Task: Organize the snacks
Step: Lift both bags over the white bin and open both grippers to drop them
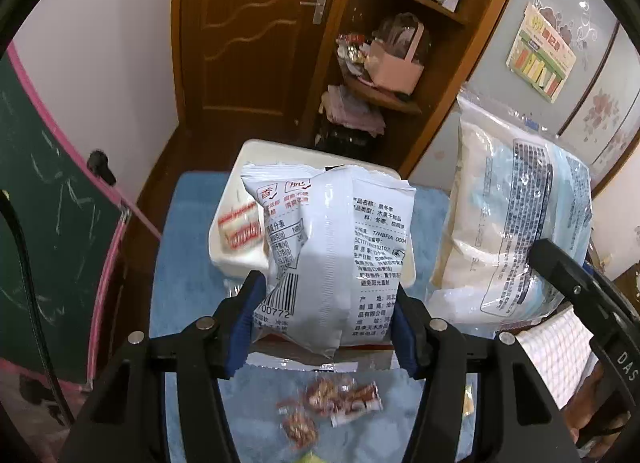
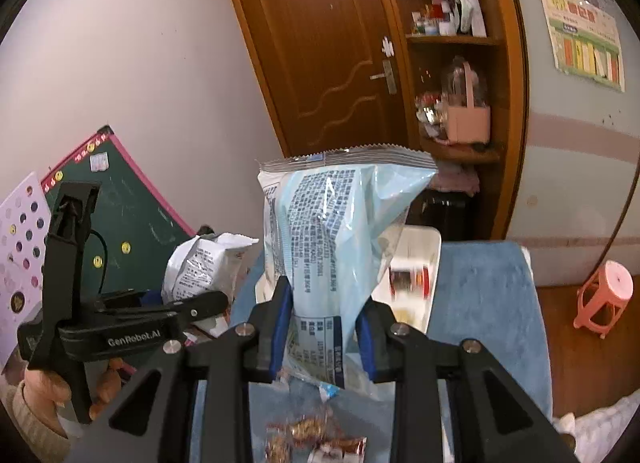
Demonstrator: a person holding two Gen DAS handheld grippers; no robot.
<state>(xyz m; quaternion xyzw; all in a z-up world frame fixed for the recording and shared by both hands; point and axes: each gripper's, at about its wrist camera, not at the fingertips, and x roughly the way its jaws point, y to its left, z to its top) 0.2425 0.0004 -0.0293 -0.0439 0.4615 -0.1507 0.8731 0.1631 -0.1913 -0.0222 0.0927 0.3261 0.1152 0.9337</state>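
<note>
Snack bags: two big ones, one per gripper. White snack bag [image 1: 336, 247] with black print sits clamped between the blue pads of the left gripper [image 1: 326, 327], bag upright, pinched near its lower end, top edge toward 12 o'clock. Pale blue snack bag [image 2: 336, 231] is clamped in the right gripper [image 2: 324, 337] the same way, upright, serrated top seal up at 12 o'clock. Both bags are held up off the blue cloth [image 1: 188, 255].

One white tray [image 1: 256, 167] lies on the blue cloth behind the white bag; one small red-and-white wrapped snack [image 1: 242, 229] lies inside it, blurred. In the right wrist view the same tray [image 2: 424, 247] shows at 3 o'clock of the blue bag, with a blurred red wrapped item in it.

Small wrapped candies [image 1: 332, 403] lie loose on the cloth at 6 o'clock below the left gripper, a cluster of roughly five or six, exact count unclear. The right wrist view shows a few of them [image 2: 316, 439] at 6 o'clock too.

From the left wrist camera the blue bag [image 1: 516, 231] and part of the right gripper are at 3 o'clock. From the right wrist camera the left gripper and the person's hand [image 2: 44, 387] holding it are at 9 o'clock, white bag [image 2: 204, 263] sticking up from it.

Background: one wooden door [image 1: 256, 31], one corner shelf unit [image 1: 396, 55], one green chalkboard [image 2: 128, 207], one pink stool [image 2: 604, 295].
</note>
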